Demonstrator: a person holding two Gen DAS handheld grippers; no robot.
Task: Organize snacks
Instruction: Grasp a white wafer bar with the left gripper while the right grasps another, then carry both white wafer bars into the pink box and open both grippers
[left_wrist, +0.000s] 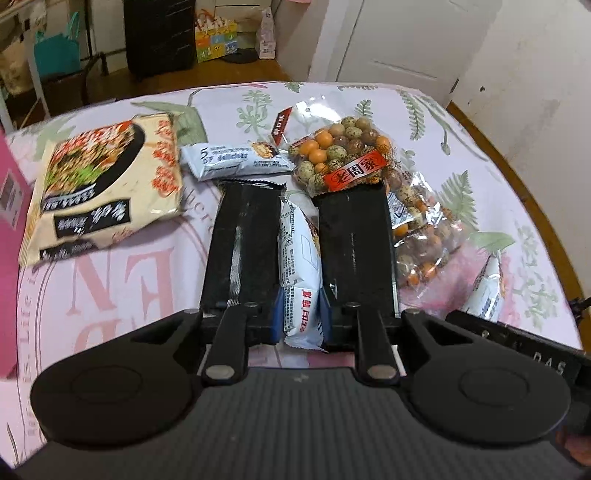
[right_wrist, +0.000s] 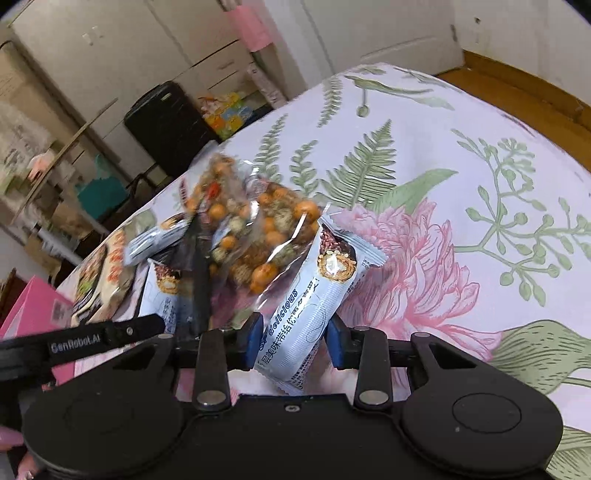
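Note:
My left gripper (left_wrist: 301, 192) is shut on a light-blue snack bar (left_wrist: 300, 258) that stands on edge between its black fingers (left_wrist: 243, 236). Past the fingertips lie another blue bar (left_wrist: 236, 160) and a clear bag of coated peanuts (left_wrist: 343, 158). A second peanut bag (left_wrist: 421, 240) lies to the right. A cream noodle packet (left_wrist: 103, 184) lies at the left. My right gripper (right_wrist: 295, 332) is shut on a third blue bar (right_wrist: 317, 306), squeezed between its blue pads (right_wrist: 336, 339). That bar (left_wrist: 487, 291) also shows at the right of the left wrist view. The peanut bag (right_wrist: 266, 236) is blurred just beyond it.
A floral pink tablecloth (right_wrist: 461, 192) covers the round table, whose wooden edge (left_wrist: 517, 170) curves along the right. A pink box (left_wrist: 11, 221) stands at the left edge. On the floor beyond are a black suitcase (left_wrist: 159, 37) and a colourful box (left_wrist: 216, 40).

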